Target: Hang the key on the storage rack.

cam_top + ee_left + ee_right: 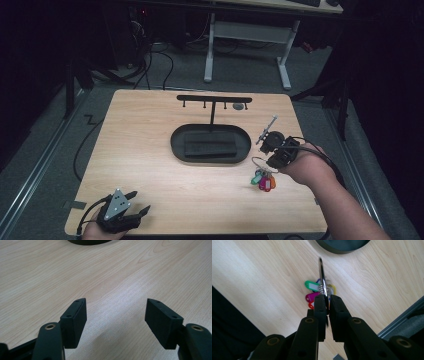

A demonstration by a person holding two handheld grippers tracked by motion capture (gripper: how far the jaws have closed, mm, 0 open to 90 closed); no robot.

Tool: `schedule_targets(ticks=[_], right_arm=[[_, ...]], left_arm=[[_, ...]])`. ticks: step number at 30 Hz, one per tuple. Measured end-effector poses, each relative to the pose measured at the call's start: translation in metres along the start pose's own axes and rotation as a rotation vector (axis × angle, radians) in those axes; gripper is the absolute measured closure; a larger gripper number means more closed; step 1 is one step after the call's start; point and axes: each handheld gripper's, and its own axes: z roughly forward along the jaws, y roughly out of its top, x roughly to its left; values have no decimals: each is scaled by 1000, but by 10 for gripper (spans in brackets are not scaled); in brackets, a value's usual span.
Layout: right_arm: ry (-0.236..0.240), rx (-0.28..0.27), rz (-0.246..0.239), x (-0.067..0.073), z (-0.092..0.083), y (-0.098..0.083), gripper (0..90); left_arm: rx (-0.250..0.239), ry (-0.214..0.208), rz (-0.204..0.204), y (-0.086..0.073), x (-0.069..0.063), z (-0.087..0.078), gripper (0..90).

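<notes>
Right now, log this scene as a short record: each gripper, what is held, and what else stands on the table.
right gripper: shut on the metal key ring, above the table's right side
key ring load: coloured key tags hanging below the ring
left gripper: open, nothing between its jaws, at the near left edge
table: light wood
centre: black oval tray
behind tray: black T-shaped hook stand

I see the table (150, 150) lit evenly from above, surroundings dark, near jaws soft, key ring (322, 277) slightly blurred.
</notes>
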Motion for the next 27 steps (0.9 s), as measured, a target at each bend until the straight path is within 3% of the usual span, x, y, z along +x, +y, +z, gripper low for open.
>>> schedule_targets(ticks=[13,27], right_arm=[[-5,-5,-6,-1,-20,15,854],[-19,-49,22,-23,-50,35,855]], left_arm=[[1,-2,-1,0,0,-1,346],[-8,0,-14,-2,1,-2,345]])
